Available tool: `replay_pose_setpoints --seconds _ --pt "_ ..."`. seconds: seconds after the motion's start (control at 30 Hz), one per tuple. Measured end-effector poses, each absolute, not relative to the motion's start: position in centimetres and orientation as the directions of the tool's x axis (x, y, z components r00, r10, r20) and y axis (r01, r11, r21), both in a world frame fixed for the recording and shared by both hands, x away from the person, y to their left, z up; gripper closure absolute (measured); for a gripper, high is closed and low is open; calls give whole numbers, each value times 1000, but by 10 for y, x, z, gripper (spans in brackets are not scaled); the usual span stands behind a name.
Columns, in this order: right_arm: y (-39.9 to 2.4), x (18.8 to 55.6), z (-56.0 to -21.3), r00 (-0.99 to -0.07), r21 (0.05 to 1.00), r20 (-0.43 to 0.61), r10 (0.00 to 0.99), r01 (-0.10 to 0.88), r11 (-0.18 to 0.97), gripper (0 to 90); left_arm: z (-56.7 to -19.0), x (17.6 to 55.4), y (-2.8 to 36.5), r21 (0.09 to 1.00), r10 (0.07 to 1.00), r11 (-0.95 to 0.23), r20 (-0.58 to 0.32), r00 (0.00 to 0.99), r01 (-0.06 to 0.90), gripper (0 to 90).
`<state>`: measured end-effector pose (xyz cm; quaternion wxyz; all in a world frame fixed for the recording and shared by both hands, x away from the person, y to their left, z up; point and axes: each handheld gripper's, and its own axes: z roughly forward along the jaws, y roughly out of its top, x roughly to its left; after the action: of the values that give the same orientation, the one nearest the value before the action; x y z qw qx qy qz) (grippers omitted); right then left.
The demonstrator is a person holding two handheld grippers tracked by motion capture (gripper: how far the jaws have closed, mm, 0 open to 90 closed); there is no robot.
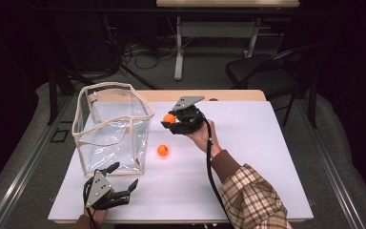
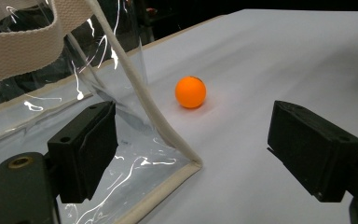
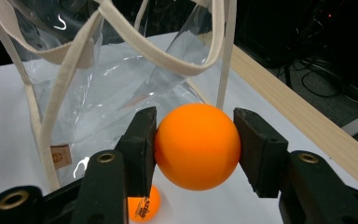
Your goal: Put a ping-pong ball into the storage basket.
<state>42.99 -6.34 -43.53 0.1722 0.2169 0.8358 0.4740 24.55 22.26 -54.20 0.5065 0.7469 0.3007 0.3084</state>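
The orange ball point(image 3: 197, 145) sits clamped between the two black jaws of my right tool point(image 1: 178, 120), lifted off the table point(image 1: 248, 157) just beside the upper right edge of the clear bag point(image 1: 112, 128). I judge the ball light, rigid, smooth and round, like a table-tennis ball. It will roll freely and may squirt out of a pinch that lands off centre. The present hold crosses its widest part, pad faces square to each side; I consider that the correct place. Light pressure should suffice, since a thin shell could dent.

A second orange ball point(image 1: 162, 150) rests on the table, near the bag's right wall and apart from it. Printing shows on its side in the right gripper view.

The bag is transparent soft film with cream fabric piping and webbing handles point(image 3: 121, 44). It stands upright with its mouth open. I expect the walls to flex if pushed.

My left tool point(image 1: 116, 189) stands with jaws wide apart, gripping nothing, low at the bag's near right corner point(image 2: 193, 163).
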Motion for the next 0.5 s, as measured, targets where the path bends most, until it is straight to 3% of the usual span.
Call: replay_pose_setpoints --seconds 0.5 --pt "-52 432 -410 -849 874 -115 515 160 458 511 -542 246 223 942 762 -305 155 629 138 158"
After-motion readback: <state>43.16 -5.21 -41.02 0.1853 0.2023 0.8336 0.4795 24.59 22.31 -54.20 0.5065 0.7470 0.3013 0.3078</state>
